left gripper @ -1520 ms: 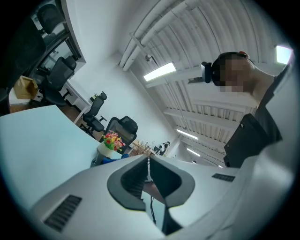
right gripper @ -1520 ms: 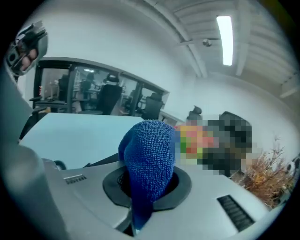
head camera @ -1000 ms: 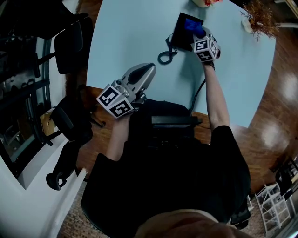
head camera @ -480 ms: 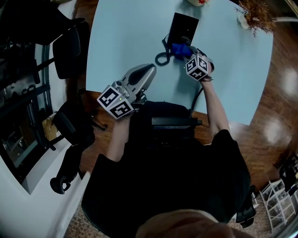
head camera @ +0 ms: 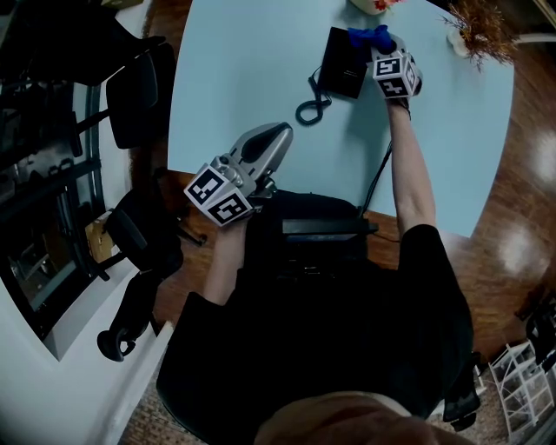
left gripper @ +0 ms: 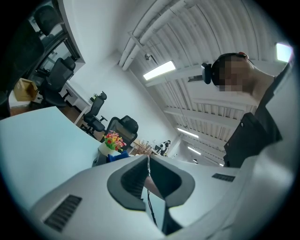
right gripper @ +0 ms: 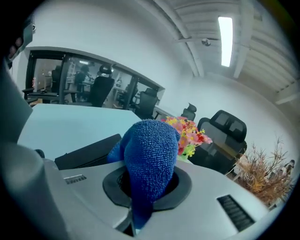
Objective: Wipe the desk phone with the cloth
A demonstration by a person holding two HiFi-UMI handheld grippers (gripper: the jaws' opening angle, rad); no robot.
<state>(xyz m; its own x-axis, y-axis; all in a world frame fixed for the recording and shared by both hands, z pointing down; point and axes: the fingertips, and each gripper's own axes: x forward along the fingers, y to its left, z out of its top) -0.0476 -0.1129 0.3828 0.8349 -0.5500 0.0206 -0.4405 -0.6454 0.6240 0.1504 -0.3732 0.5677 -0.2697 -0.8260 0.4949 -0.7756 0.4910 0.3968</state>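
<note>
A black desk phone (head camera: 341, 63) lies at the far side of the pale blue desk (head camera: 243, 78), its coiled cord (head camera: 311, 106) looping toward me. My right gripper (head camera: 382, 45) is at the phone's far right corner, shut on a blue cloth (head camera: 368, 36) that bulges from its jaws (right gripper: 149, 154); the phone's dark edge (right gripper: 89, 151) shows just left of it. My left gripper (head camera: 276, 132) rests near the desk's front edge, jaws shut with nothing in them, well apart from the phone (left gripper: 146, 171).
A pot of colourful flowers (head camera: 375, 4) (right gripper: 188, 132) stands just beyond the phone. Dried brown twigs in a vase (head camera: 479, 30) sit at the far right corner. A black cable (head camera: 372, 178) runs off the front edge. Office chairs (head camera: 130, 83) stand left of the desk.
My right gripper with the cloth swept from the phone's near edge by the cord back up to its far right corner. The left gripper stayed put.
</note>
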